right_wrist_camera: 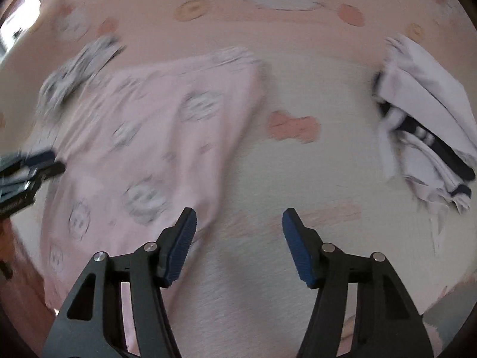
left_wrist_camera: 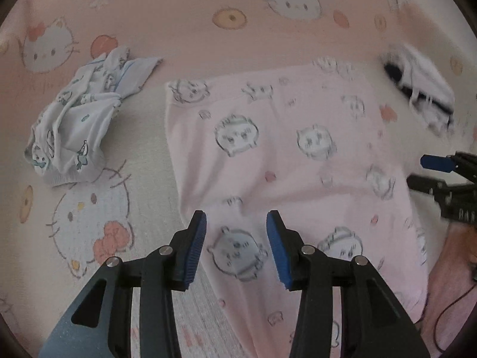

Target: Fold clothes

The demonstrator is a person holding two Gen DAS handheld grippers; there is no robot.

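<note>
A pink garment printed with grey cartoon faces (left_wrist_camera: 292,161) lies flat on the bedspread; the right wrist view shows the same pink garment (right_wrist_camera: 149,137), blurred, at left. My left gripper (left_wrist_camera: 236,223) hovers open above its near edge, nothing between the blue pads. My right gripper (right_wrist_camera: 239,220) is open too, over bare bedspread just right of the garment's edge. Each gripper shows at the side of the other's view: the right gripper (left_wrist_camera: 441,176) and the left gripper (right_wrist_camera: 32,167).
A crumpled pale blue printed garment (left_wrist_camera: 80,119) lies left of the pink one. A white garment with dark navy trim (right_wrist_camera: 423,137) is bunched at the right. Everything rests on a pink and cream cat-print bedspread (right_wrist_camera: 283,179). A cable (left_wrist_camera: 453,307) trails at lower right.
</note>
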